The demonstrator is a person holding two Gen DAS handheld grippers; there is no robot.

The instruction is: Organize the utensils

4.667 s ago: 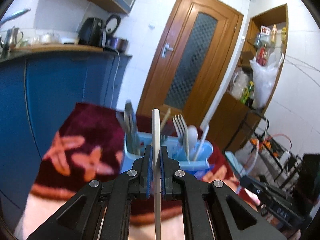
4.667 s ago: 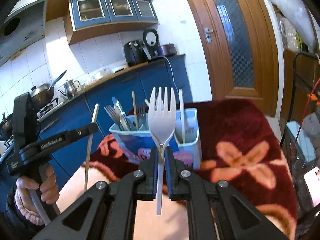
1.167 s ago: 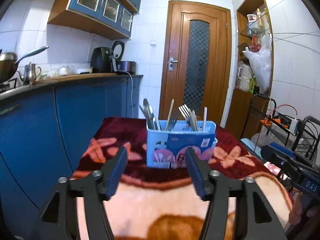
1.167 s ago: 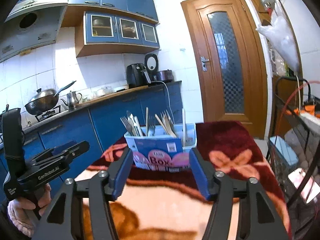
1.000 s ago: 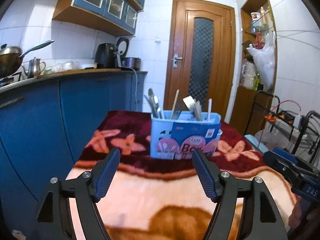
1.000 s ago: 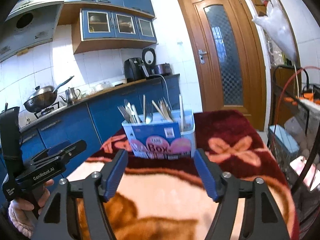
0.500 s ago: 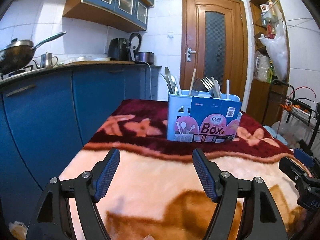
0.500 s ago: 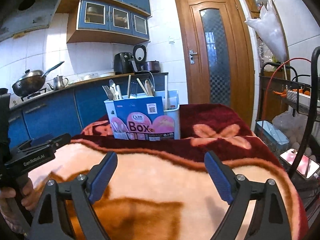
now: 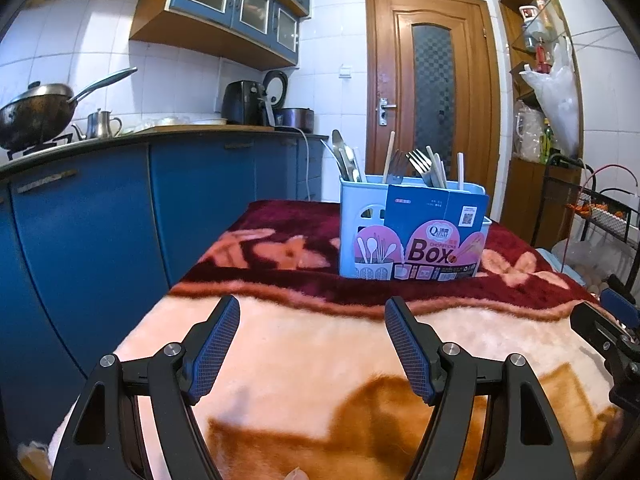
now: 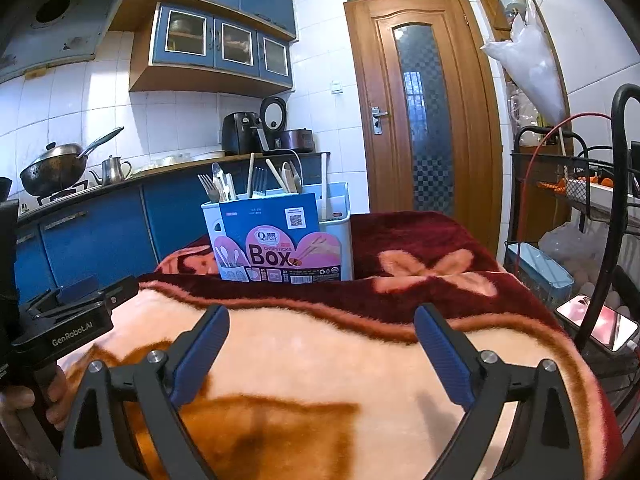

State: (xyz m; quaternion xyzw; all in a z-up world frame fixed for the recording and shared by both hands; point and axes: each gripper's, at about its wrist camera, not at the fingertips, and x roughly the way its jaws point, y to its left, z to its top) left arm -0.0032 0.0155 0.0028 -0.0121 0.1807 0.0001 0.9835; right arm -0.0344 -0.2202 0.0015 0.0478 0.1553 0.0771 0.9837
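A light blue utensil box (image 9: pixel 412 232) with a "Box" label stands upright on the blanket-covered table (image 9: pixel 320 344), also in the right wrist view (image 10: pixel 280 236). Forks, spoons, knives and chopsticks (image 9: pixel 416 164) stick up out of it (image 10: pixel 256 184). My left gripper (image 9: pixel 312 312) is open and empty, low over the blanket, well short of the box. My right gripper (image 10: pixel 320 324) is open and empty, also low and short of the box. The left gripper's body (image 10: pixel 76 320) shows at the left of the right wrist view.
Blue kitchen cabinets (image 9: pixel 120 220) run along the left with a wok (image 9: pixel 36 116), kettle and air fryer on the counter. A wooden door (image 9: pixel 432 108) is behind the box. A wire rack (image 10: pixel 580 200) and a phone (image 10: pixel 596 324) stand right of the table.
Both grippers let go of the chopstick and the white fork, opened, and drew back and down from the box to sit low over the blanket.
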